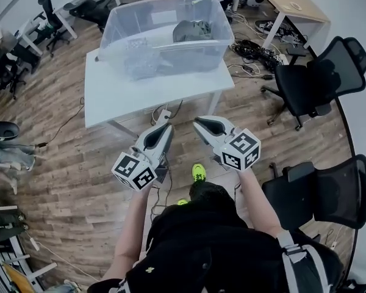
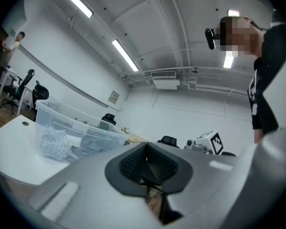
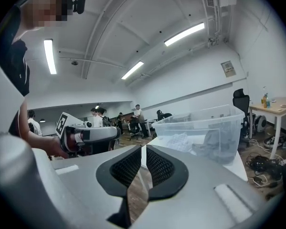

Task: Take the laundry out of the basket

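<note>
A clear plastic basket (image 1: 171,52) stands on a white table (image 1: 158,93). Inside it lie a grey garment (image 1: 192,30) at the back right and a white patterned garment (image 1: 139,58) at the front left. My left gripper (image 1: 164,128) and right gripper (image 1: 201,124) hover side by side in front of the table's near edge, short of the basket. Both are shut and hold nothing. The left gripper view shows the basket (image 2: 62,116) ahead to the left, over shut jaws. In the right gripper view the basket (image 3: 229,123) is ahead to the right.
Black office chairs (image 1: 320,78) (image 1: 329,194) stand to my right. Cables (image 1: 256,54) lie on the wooden floor beside a wooden desk (image 1: 290,2). A power strip (image 1: 161,116) lies under the table. More chairs and desks are at the left, with people far off.
</note>
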